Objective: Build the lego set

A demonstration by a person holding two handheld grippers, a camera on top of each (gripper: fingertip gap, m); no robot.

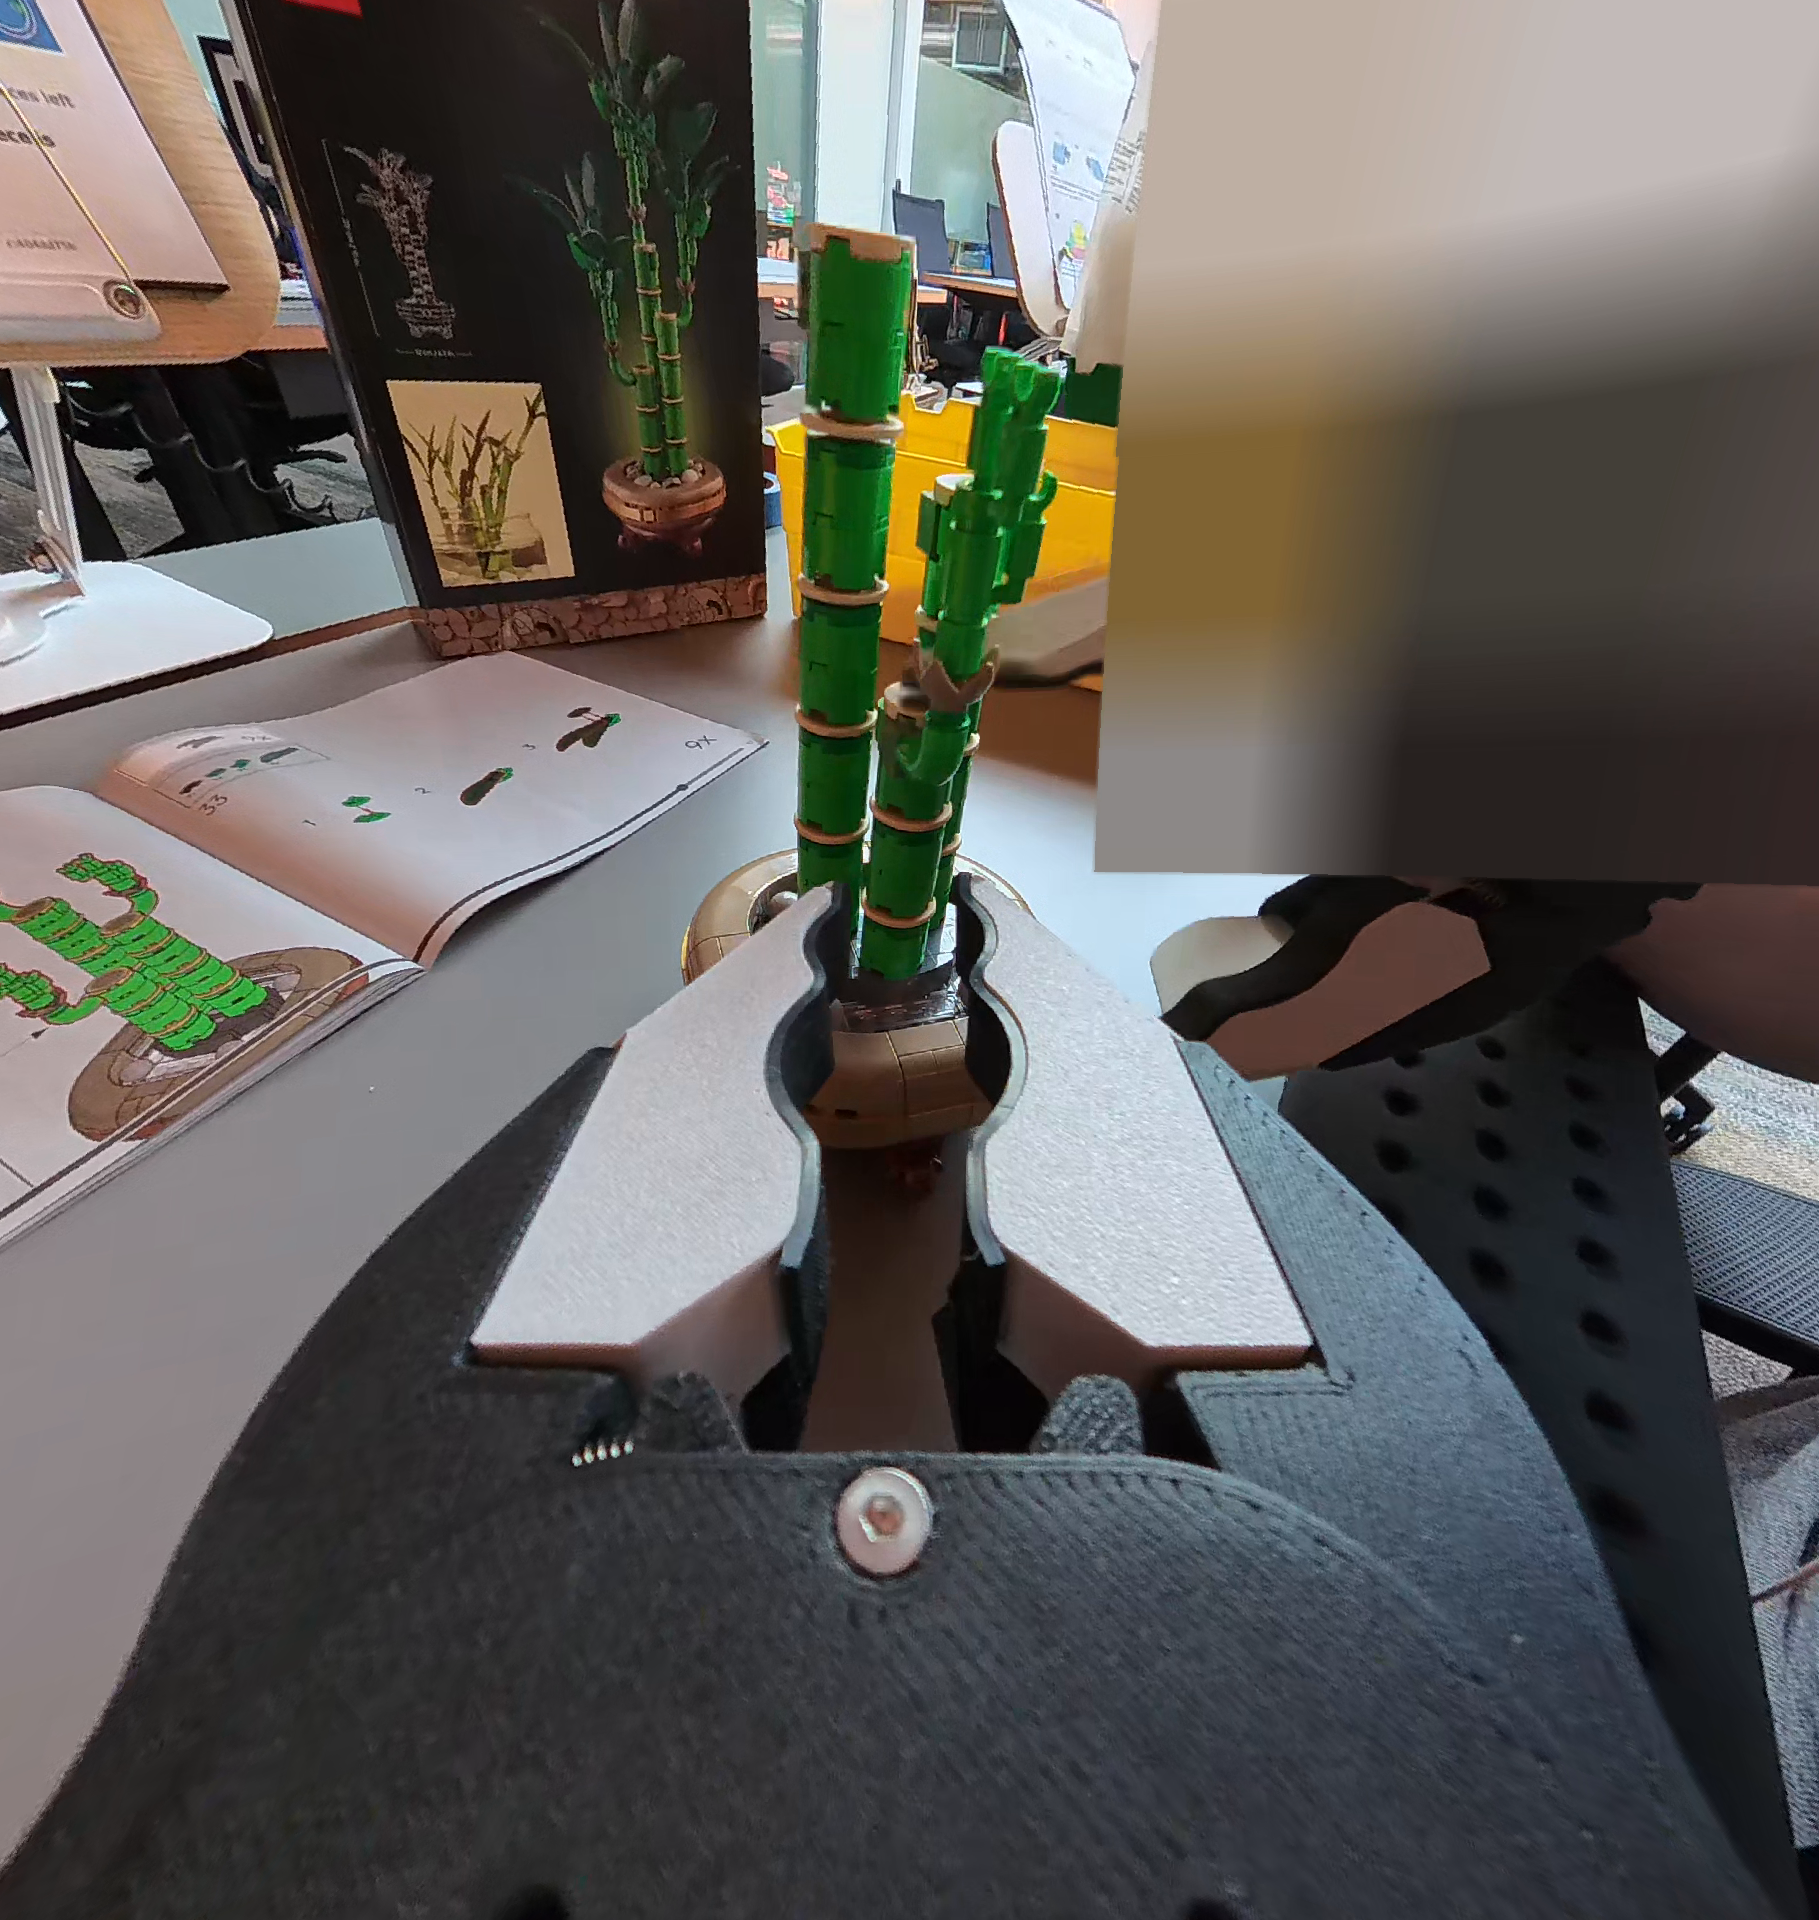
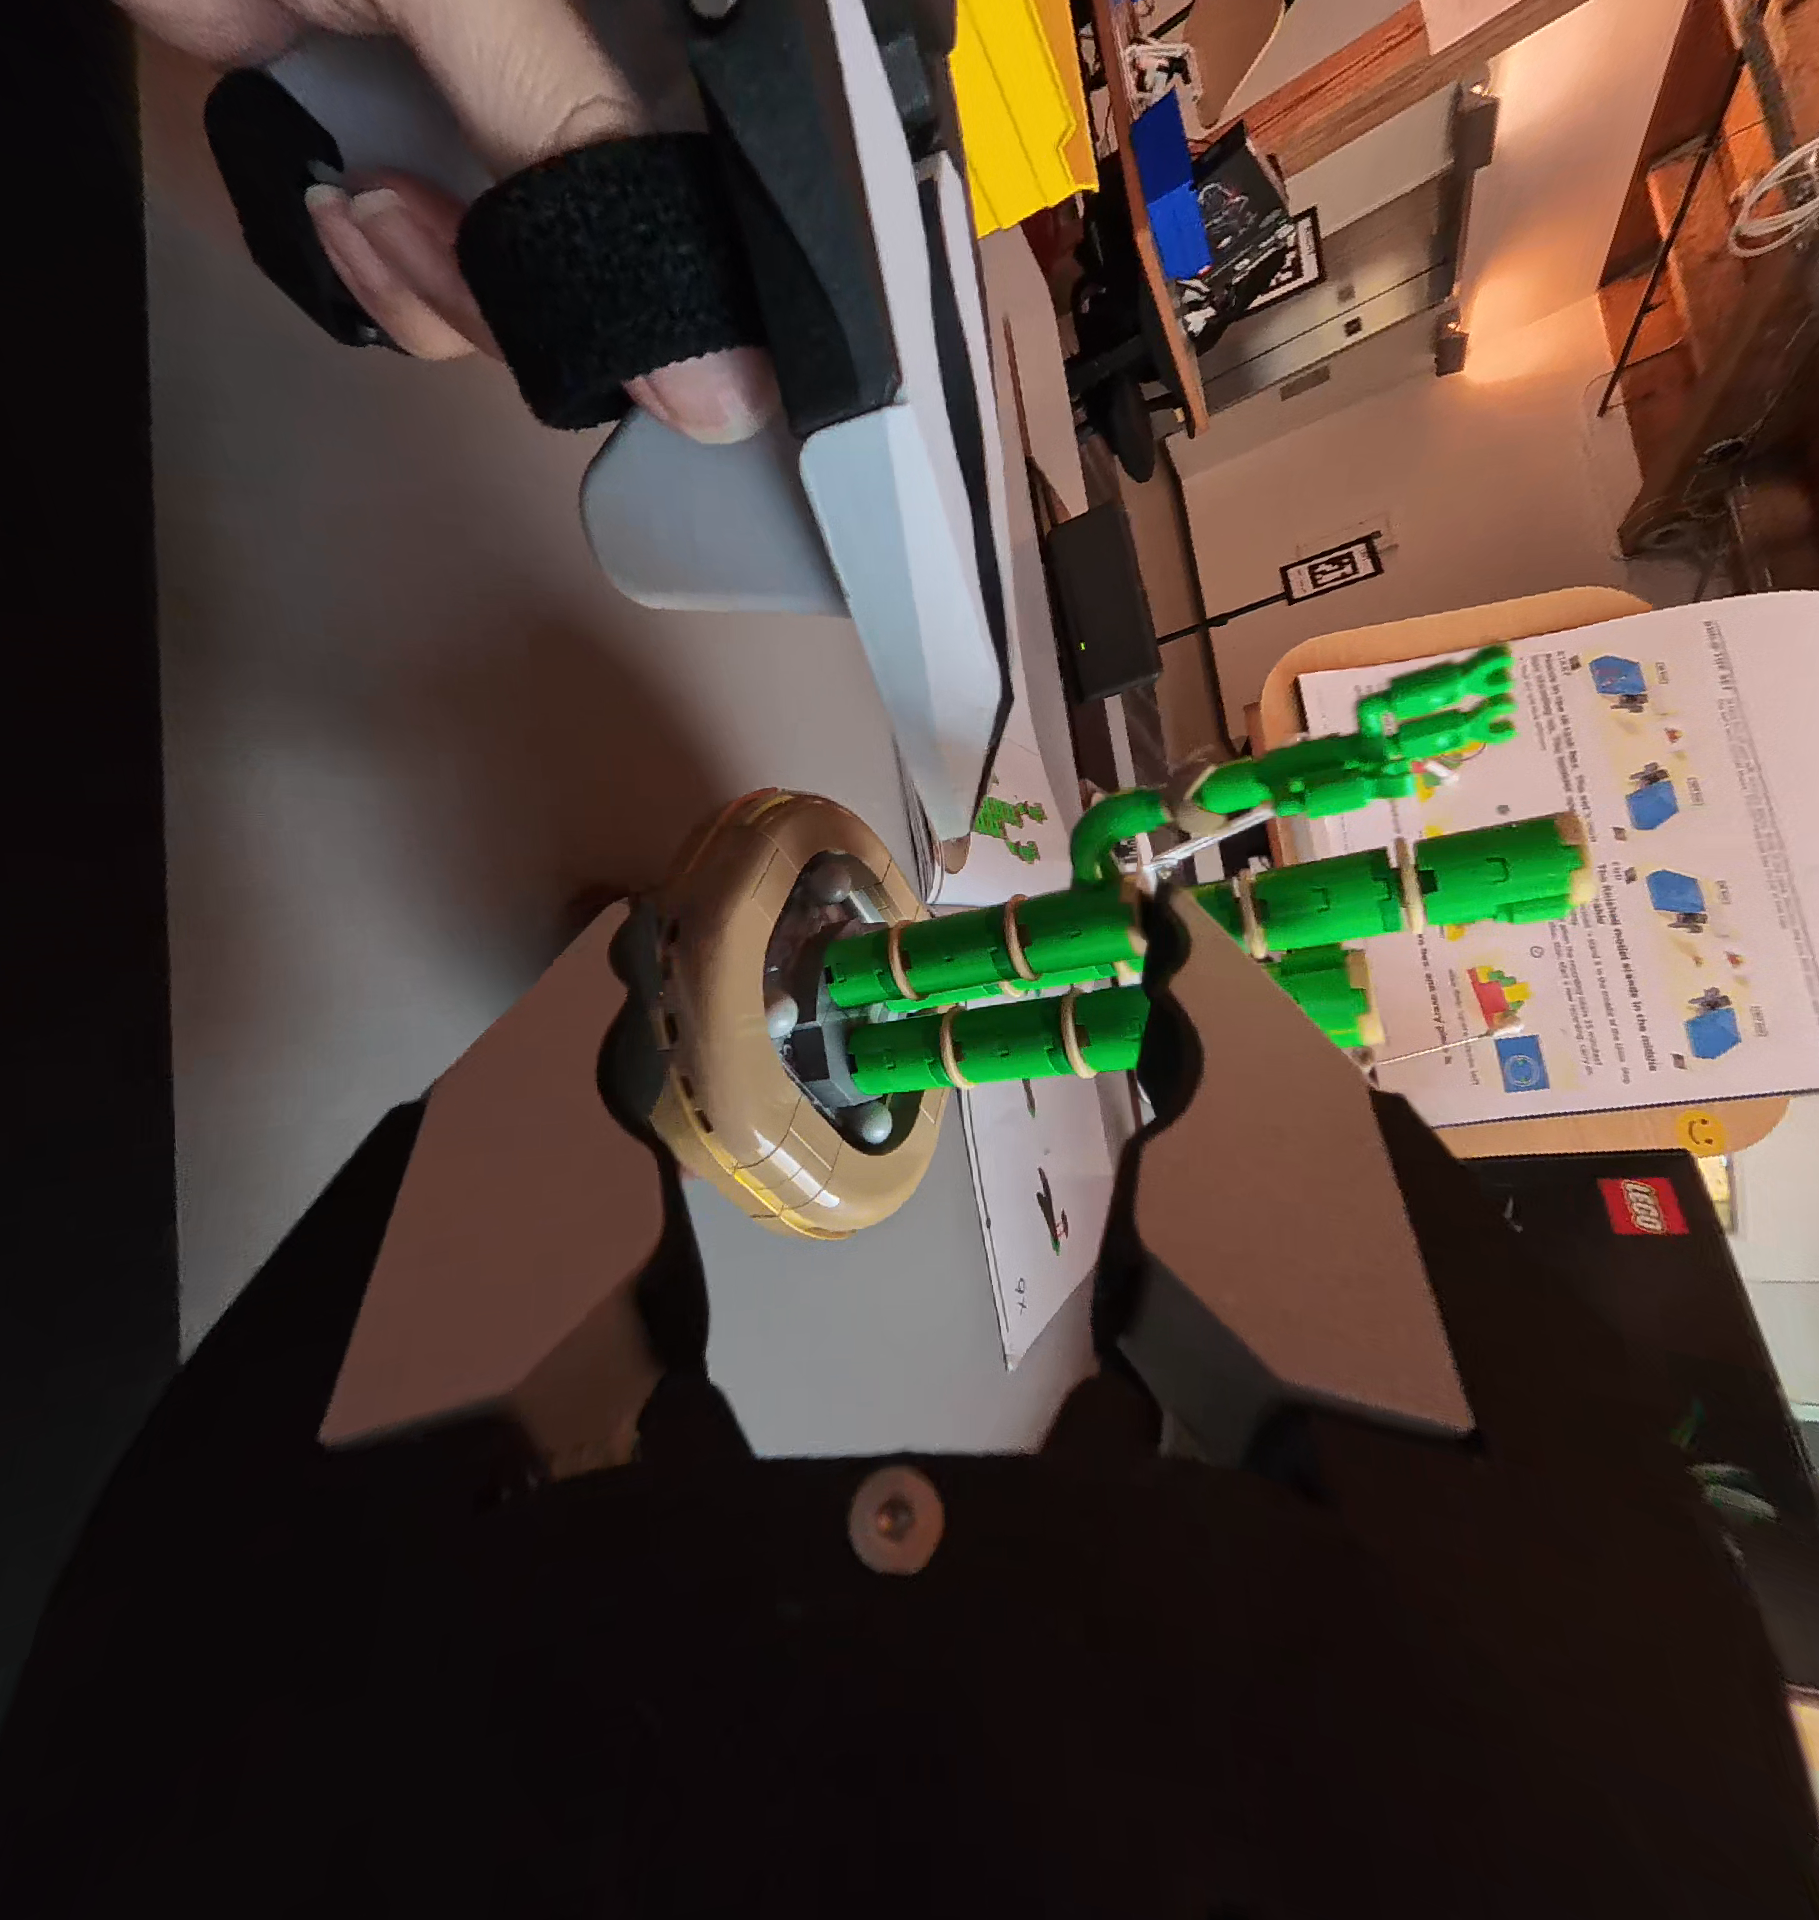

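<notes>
The lego bamboo model stands on the grey table: a tan round pot (image 1: 889, 1081) with tall green stalks (image 1: 843, 520) and a thinner side shoot (image 1: 988, 540). My left gripper (image 1: 897, 904) is closed around the base of the stalks just above the pot. In the right wrist view, which is turned sideways, the pot (image 2: 739, 1039) and stalks (image 2: 1320, 904) lie between the wide-open fingers of my right gripper (image 2: 900, 925), which holds nothing. The left gripper (image 2: 952, 821) shows there with a hand on it. The right gripper (image 1: 1300, 977) shows beside the model, apart from it.
An open instruction booklet (image 1: 365, 831) lies left of the model, with the set's black box (image 1: 531, 312) standing behind it. A yellow bin (image 1: 936, 499) sits behind the model. A printed sheet on a stand (image 2: 1611, 831) is at the back. A black chair (image 1: 1507, 1143) is to the right. Only a small space, under 4 cm, lies between the two pairs of fingers.
</notes>
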